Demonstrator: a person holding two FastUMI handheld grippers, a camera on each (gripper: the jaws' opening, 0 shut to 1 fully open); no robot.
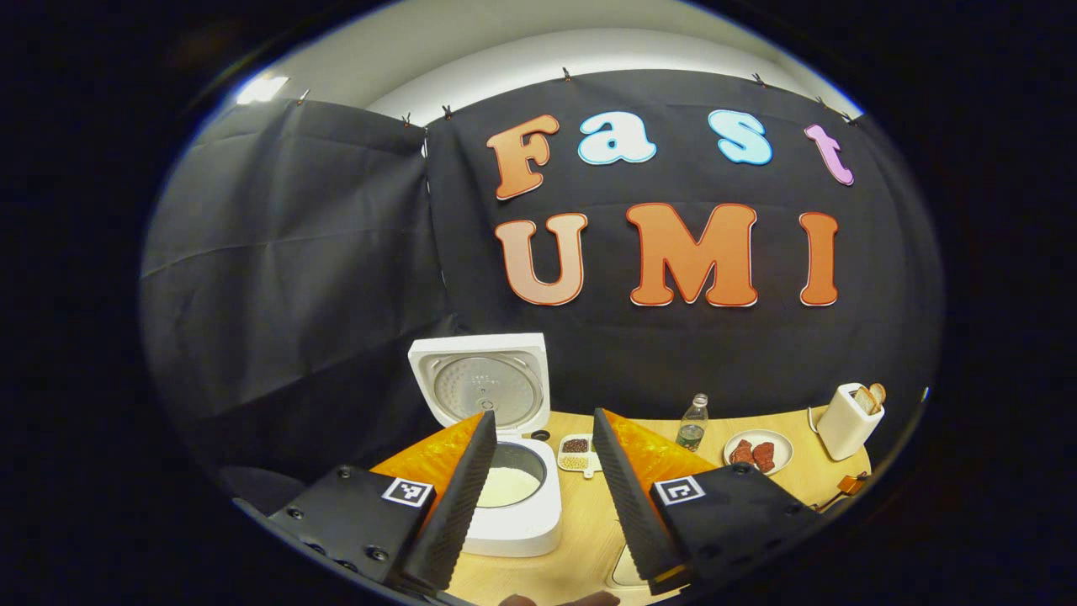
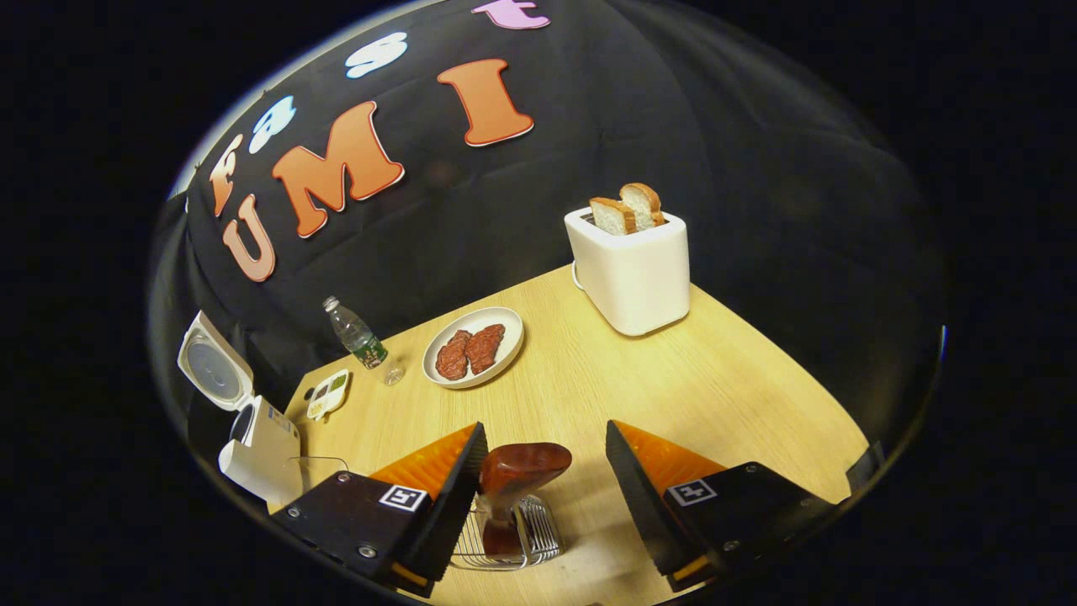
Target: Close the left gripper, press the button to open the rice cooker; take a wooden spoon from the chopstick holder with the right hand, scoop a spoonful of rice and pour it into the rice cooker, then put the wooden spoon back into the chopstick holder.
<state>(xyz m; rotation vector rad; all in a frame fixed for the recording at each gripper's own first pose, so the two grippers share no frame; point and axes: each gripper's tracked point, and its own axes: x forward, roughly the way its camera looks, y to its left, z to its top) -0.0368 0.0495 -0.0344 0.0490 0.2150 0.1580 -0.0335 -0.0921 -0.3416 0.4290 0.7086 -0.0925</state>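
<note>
wooden spoon back in the wire holder, cooker lid up

in the right gripper view the right gripper (image 2: 545,488) is nearest, jaws spread wide and gripping nothing. between its fingers the wooden spoon (image 2: 522,468) stands bowl-up in the chopstick holder (image 2: 513,539), a rack of thin metal wire; the spoon's rounded, glossy brown bowl sits close beside one ridged finger, and i cannot tell whether they touch.

in the left gripper view the left gripper (image 1: 543,492) is also wide open and empty, its finger faces ribbed. beyond them the rice cooker (image 1: 515,505), a white rounded box, sits with its lid (image 1: 481,380) raised upright, showing a ribbed metal inner plate. its round pot holds white rice (image 1: 505,486).

on the pale wood-grain table (image 2: 673,396): a small divided dish (image 1: 575,454) just behind the cooker with dark grains in one compartment and pale ones in another, a clear plastic bottle (image 2: 358,338), a round white plate (image 2: 473,347) with two reddish-brown slabs, and a smooth white toaster (image 2: 631,269) with two bread slices (image 2: 627,209) in its slots.
</note>
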